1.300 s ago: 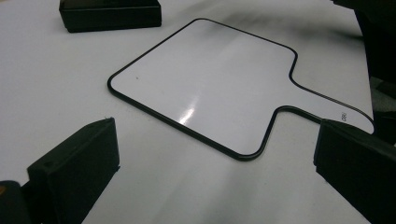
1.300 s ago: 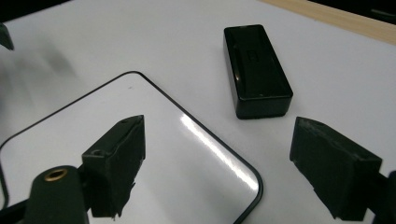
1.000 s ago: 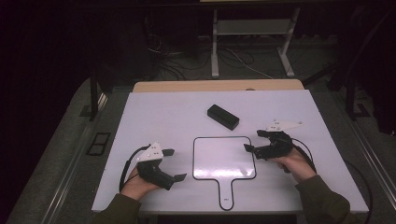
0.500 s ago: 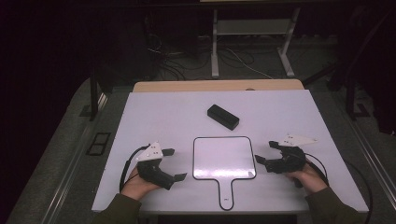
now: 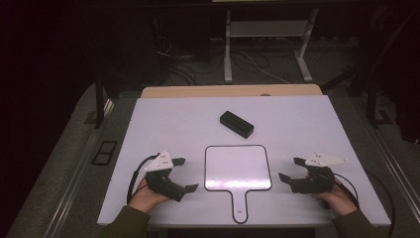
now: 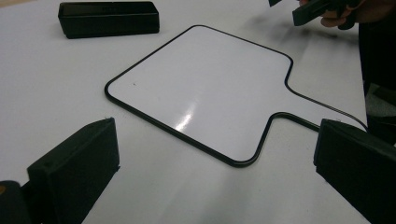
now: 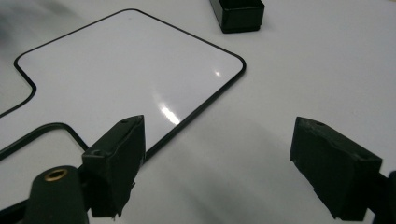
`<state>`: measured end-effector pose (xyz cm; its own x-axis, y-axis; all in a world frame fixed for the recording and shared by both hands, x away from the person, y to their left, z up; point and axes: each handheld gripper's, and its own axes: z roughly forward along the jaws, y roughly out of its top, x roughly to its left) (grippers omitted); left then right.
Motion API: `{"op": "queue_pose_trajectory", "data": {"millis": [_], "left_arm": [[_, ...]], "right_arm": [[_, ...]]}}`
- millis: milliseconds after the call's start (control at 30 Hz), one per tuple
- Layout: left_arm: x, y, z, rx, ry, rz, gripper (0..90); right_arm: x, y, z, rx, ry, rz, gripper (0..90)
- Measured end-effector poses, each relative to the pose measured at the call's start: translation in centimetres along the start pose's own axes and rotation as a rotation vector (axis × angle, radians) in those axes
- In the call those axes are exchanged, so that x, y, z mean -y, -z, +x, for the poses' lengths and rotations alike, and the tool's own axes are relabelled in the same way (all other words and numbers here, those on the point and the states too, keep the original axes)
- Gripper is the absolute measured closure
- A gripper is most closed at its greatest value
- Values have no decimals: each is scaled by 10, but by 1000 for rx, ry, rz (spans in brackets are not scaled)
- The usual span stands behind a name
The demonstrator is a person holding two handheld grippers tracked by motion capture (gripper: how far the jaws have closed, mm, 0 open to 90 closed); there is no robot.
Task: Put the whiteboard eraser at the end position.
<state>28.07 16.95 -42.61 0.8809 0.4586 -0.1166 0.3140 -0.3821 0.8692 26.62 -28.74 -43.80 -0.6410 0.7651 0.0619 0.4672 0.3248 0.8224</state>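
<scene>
Both sets of tongs gape wide, empty: left gripper (image 5: 184, 174) at nine o'clock of the whiteboard paddle (image 5: 237, 167), right gripper (image 5: 291, 169) at three.

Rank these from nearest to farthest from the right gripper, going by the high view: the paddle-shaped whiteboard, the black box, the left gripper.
1. Whiteboard: flat on the table, just left of the right gripper, whose jaws point toward it.
2. Black box: farther up the table, beyond the whiteboard's top edge.
3. Left gripper: across the whiteboard, at its far left side.
</scene>
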Motion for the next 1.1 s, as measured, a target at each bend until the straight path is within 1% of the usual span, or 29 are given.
{"op": "queue_pose_trajectory", "data": {"millis": [267, 433, 567, 800, 1100], "left_arm": [[0, 0, 0, -1, 1, 2, 0], [0, 0, -1, -1, 3, 2, 0], [1, 0, 0, -1, 4, 6, 0], [1, -1, 0, -4, 10, 8, 0], [0, -1, 0, -5, 7, 8, 0]], "right_arm": [[11, 9, -1, 16, 11, 22, 169], [16, 11, -3, 20, 17, 38, 169], [16, 11, -5, 22, 19, 37, 169], [16, 10, -5, 22, 22, 39, 169], [16, 11, -4, 20, 26, 38, 169]]}}
